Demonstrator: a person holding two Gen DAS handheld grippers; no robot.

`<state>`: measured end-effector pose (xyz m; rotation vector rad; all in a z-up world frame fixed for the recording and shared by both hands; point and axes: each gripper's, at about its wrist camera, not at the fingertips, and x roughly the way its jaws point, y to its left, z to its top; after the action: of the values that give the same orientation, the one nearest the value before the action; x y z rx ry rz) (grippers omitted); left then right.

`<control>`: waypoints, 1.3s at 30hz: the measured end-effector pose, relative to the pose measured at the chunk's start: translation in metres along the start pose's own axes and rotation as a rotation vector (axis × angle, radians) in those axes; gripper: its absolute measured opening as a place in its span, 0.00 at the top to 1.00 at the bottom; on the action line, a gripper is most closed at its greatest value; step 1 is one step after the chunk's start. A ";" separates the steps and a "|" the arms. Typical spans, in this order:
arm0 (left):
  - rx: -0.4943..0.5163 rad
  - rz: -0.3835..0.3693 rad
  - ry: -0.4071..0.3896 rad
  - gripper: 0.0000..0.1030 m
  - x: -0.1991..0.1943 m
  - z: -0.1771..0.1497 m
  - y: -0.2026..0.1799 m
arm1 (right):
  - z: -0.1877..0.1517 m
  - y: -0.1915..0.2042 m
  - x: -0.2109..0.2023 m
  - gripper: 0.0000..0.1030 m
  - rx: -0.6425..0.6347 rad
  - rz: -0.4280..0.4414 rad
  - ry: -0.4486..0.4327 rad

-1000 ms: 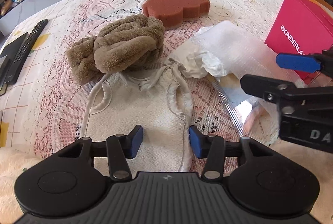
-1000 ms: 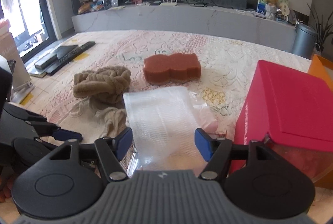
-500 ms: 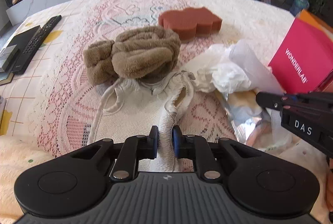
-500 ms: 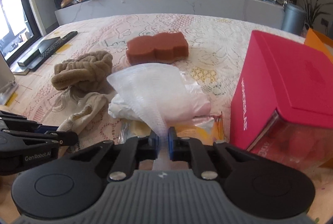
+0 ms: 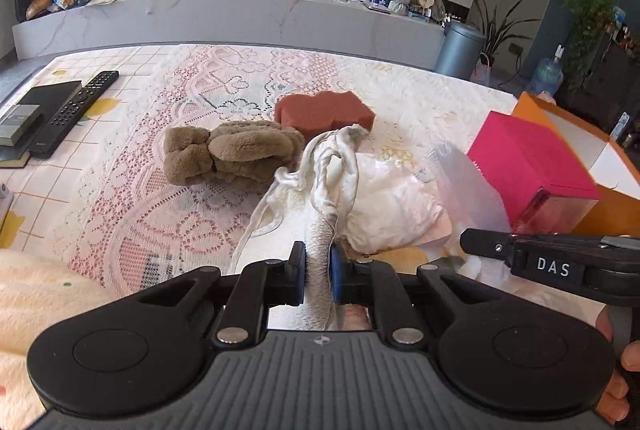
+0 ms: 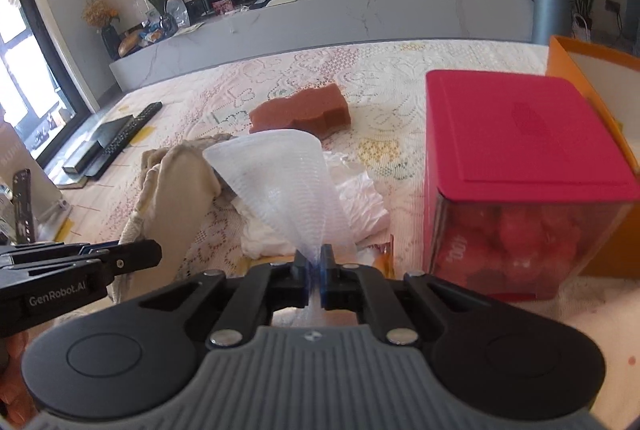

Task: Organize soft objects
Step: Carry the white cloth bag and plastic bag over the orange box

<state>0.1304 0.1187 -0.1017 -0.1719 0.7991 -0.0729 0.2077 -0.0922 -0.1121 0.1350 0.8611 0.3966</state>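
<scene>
My left gripper point(image 5: 318, 272) is shut on a cream cloth garment point(image 5: 334, 170) and holds it lifted, hanging toward the table. It also shows in the right wrist view point(image 6: 180, 190). My right gripper point(image 6: 314, 268) is shut on a clear bubble-wrap bag point(image 6: 288, 182), raised off the table; the bag also shows in the left wrist view point(image 5: 468, 178). A brown fluffy towel point(image 5: 236, 156) lies bunched mid-table. A rust-red sponge point(image 5: 324, 110) lies behind it, also in the right wrist view point(image 6: 302, 110). A crumpled white plastic bag point(image 5: 392, 202) lies under the held items.
A pink lidded box point(image 6: 520, 158) stands at the right with an orange box point(image 6: 592, 70) behind it. Remote controls and black boxes point(image 5: 52, 110) lie at the table's left edge. A lace tablecloth point(image 5: 160, 198) covers the table. A cream blanket point(image 5: 36, 294) is near left.
Both grippers closed from open, the left on the garment and the right on the bubble-wrap bag, and both have lifted their items off the table.
</scene>
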 end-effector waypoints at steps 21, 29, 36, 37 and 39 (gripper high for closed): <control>0.057 -0.167 -0.140 0.88 -0.055 0.024 -0.081 | 0.003 -0.030 -0.097 1.00 0.033 -0.026 -0.185; 0.140 -0.306 -0.203 0.88 -0.059 0.060 -0.140 | 0.025 -0.069 -0.138 1.00 0.035 -0.084 -0.263; 0.155 -0.437 -0.188 0.88 -0.040 0.087 -0.187 | 0.052 -0.106 -0.168 1.00 0.011 -0.166 -0.319; 0.159 -0.452 -0.183 0.88 -0.036 0.090 -0.194 | 0.055 -0.111 -0.170 1.00 0.009 -0.179 -0.323; 0.166 -0.483 -0.169 0.88 -0.027 0.095 -0.207 | 0.061 -0.123 -0.175 1.00 0.003 -0.216 -0.327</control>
<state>0.1803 -0.0693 0.0201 -0.2081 0.5660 -0.5723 0.1876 -0.2713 0.0182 0.1045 0.5463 0.1636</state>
